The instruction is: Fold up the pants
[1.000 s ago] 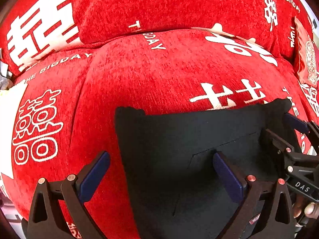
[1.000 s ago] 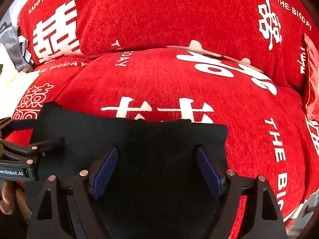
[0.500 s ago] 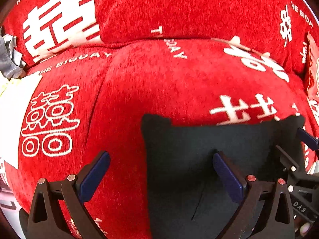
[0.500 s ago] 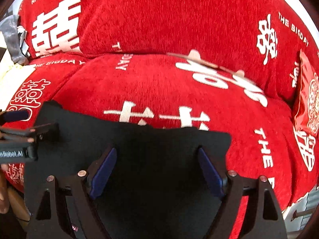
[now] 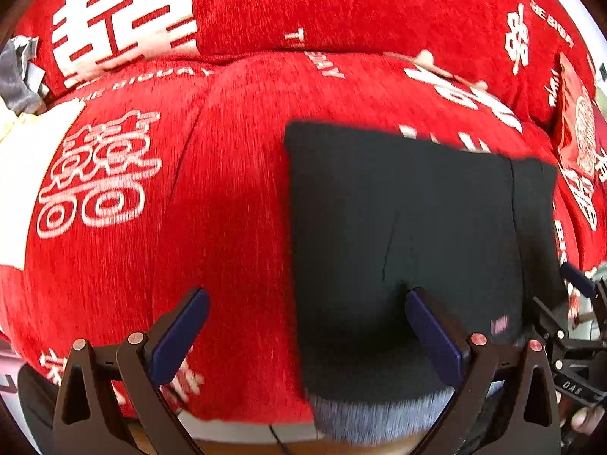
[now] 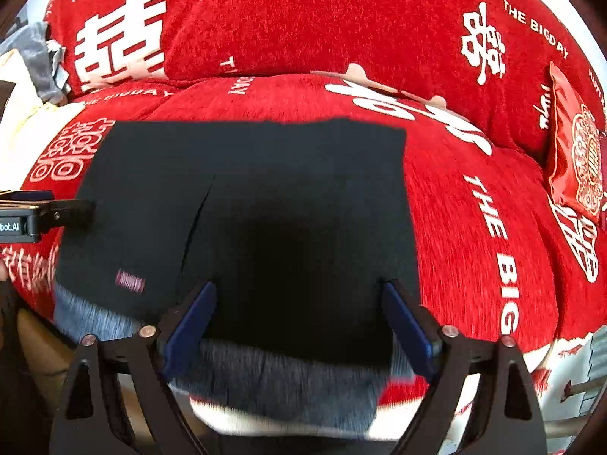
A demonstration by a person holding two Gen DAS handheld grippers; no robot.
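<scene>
1. Covering nearly the whole scene, a red plush sofa cover [image 5: 235,227] printed with white double-happiness characters and the words "THE BIGDAY" drapes the seat and the back cushions.
2. Folded into a flat, roughly square bundle, the black pants [image 6: 242,197] lie on the seat, their near edge hanging just over the front of the sofa, where a grey inner lining shows. A slit-like seam runs down the upper layer and a small pink woven label [image 6: 130,280] sits near the near-left corner as the right wrist view shows it.
3. The right gripper [image 6: 299,318] hovers above the near edge of the pants, its jaws opening and already wide apart; the blue pads stand clear of the cloth, with the pants below and between them but not gripped.
4. The left gripper [image 5: 303,333] has its jaws spread wide and released, one finger over the bare red cover and the other above the pants' left part; nothing is pinched.
5. A red printed packet [image 6: 574,159] leans against the back cushion at the far right, well apart from the pants.
6. Some crumpled grey fabric [image 5: 19,76] lies at the far left edge of the sofa.
</scene>
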